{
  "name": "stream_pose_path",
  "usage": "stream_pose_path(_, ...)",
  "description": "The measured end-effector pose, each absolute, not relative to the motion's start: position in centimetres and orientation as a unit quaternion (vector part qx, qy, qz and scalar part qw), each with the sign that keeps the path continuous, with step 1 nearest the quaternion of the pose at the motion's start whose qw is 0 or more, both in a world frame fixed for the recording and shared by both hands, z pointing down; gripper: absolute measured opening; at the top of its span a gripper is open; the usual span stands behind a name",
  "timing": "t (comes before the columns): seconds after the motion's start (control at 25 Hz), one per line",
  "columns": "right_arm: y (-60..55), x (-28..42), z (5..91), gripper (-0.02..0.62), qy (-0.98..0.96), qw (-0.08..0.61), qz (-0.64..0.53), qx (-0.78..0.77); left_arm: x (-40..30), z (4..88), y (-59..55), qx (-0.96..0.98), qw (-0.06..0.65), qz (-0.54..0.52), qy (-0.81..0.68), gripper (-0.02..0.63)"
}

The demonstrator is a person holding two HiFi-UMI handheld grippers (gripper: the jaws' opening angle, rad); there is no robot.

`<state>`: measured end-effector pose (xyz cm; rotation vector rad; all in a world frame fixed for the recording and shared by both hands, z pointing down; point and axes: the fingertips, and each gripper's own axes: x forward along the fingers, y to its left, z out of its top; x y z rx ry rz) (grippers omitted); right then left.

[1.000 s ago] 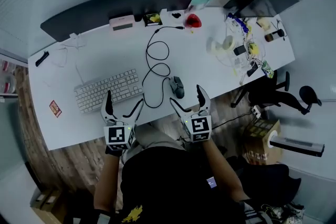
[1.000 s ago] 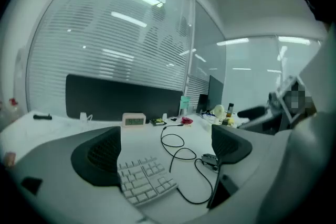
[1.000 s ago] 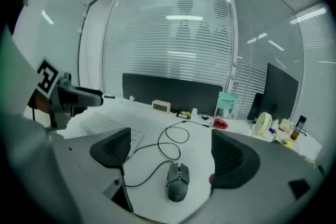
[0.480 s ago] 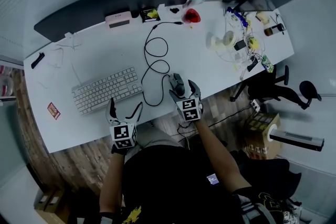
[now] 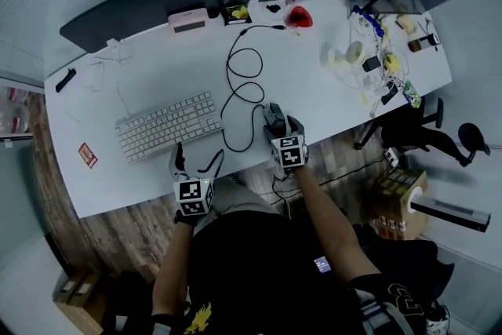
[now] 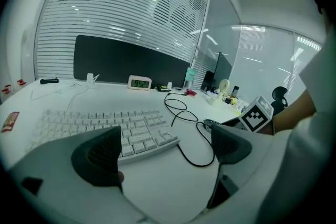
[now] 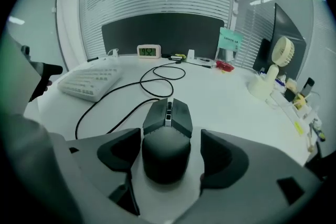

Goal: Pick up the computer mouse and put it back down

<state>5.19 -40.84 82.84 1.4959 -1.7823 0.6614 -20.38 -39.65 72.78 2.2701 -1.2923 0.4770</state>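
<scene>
White desk (image 5: 314, 94) bears the mouse (image 7: 167, 131) between the closing right tongs (image 7: 172, 150).

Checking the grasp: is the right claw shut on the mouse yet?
Open: the right claw straddles the mouse, its jaws just closing, but a gap shows beside it.

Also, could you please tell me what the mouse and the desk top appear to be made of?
Mouse: likely matte dark plastic; its angular panels show only dull reflections. Desk top: probably smooth white laminate or painted board; even surface, soft sheen, no grain.
</scene>
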Motion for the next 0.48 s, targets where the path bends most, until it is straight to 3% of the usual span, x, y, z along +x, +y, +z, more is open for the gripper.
stream_pose_path(0.16, -40.6, 4.3, 83.0, 0.302, -0.702, 0.336, 0.261, 0.571, -20.1, 72.4, -39.3, 0.831, 0.240, 0.172, -0.471, 0.541)
stream_pose_path(0.32, -40.6, 4.7, 82.9, 0.298, -0.701, 0.339, 0.261, 0.570, -19.3, 71.2, -39.1, 0.835, 0.231, 0.165, -0.472, 0.541)
stream_pose_path(0.48, -40.6, 3.6, 79.4, 0.293, -0.710, 0.287, 0.266, 0.586, -19.0, 68.4, -38.4, 0.842, 0.214, 0.153, -0.472, 0.537)
